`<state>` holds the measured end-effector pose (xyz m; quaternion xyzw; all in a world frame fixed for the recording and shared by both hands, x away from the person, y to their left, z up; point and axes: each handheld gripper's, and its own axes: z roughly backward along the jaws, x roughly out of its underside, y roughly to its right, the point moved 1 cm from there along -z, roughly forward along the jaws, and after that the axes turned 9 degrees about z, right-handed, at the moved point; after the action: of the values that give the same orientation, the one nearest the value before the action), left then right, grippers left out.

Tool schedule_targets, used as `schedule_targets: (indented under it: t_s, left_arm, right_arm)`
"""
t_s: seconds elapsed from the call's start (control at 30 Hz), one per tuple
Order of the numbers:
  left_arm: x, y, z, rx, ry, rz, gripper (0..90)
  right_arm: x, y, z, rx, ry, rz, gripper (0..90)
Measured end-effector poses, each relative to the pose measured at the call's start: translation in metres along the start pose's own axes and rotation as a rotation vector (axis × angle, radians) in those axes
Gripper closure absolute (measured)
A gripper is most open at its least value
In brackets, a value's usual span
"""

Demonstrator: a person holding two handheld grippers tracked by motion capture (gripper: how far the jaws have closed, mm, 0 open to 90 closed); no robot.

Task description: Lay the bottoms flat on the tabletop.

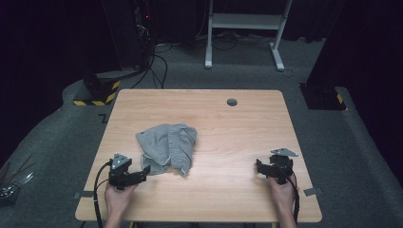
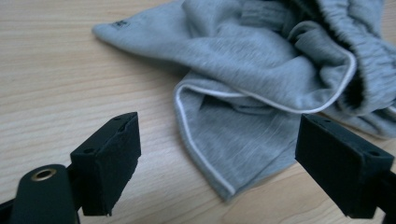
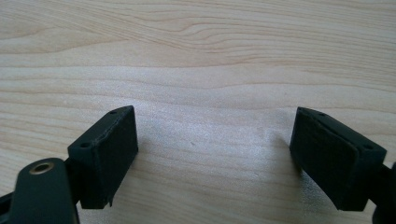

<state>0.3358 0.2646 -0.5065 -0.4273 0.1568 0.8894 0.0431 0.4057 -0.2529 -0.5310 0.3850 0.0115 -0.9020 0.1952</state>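
A crumpled grey garment with white piping and an elastic waistband lies left of the table's middle. My left gripper sits at its near left corner, open. In the left gripper view the garment's hem corner lies between the two black pads, apart from both. My right gripper rests near the table's right front edge, far from the garment. Its jaws stand open over bare wood, nothing between them.
The wooden table has a round cable hole at the back. Grey carpet surrounds it. A white desk frame stands behind, and black stands with yellow-black tape sit at the back left.
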Motion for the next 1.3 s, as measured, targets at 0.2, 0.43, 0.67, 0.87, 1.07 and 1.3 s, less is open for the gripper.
schedule_targets:
  t_s: [0.2,0.43,0.67,0.87,1.07,1.3]
  left_arm:
    - [-0.004,0.009,-0.001,0.013,-0.011,-0.026,13.9]
    - [-0.009,0.02,-0.007,0.027,-0.028,-0.055,13.4]
    - [-0.018,0.032,-0.013,0.05,-0.041,-0.071,10.9]
    - [-0.027,0.046,-0.02,0.061,-0.046,-0.106,8.7]
    - [-0.035,0.058,-0.033,0.078,-0.07,-0.118,6.8]
    - [-0.042,0.066,-0.051,0.072,-0.104,-0.128,4.1]
  right_arm:
    - [0.0,0.0,0.0,0.0,0.0,0.0,15.2]
    - [0.0,0.0,0.0,0.0,0.0,0.0,15.2]
    - [0.0,0.0,0.0,0.0,0.0,0.001,15.2]
    - [0.0,0.0,0.0,0.0,0.0,-0.001,15.2]
    - [0.0,0.0,0.0,0.0,0.0,-0.002,15.3]
    - [0.0,0.0,0.0,0.0,-0.001,-0.002,15.2]
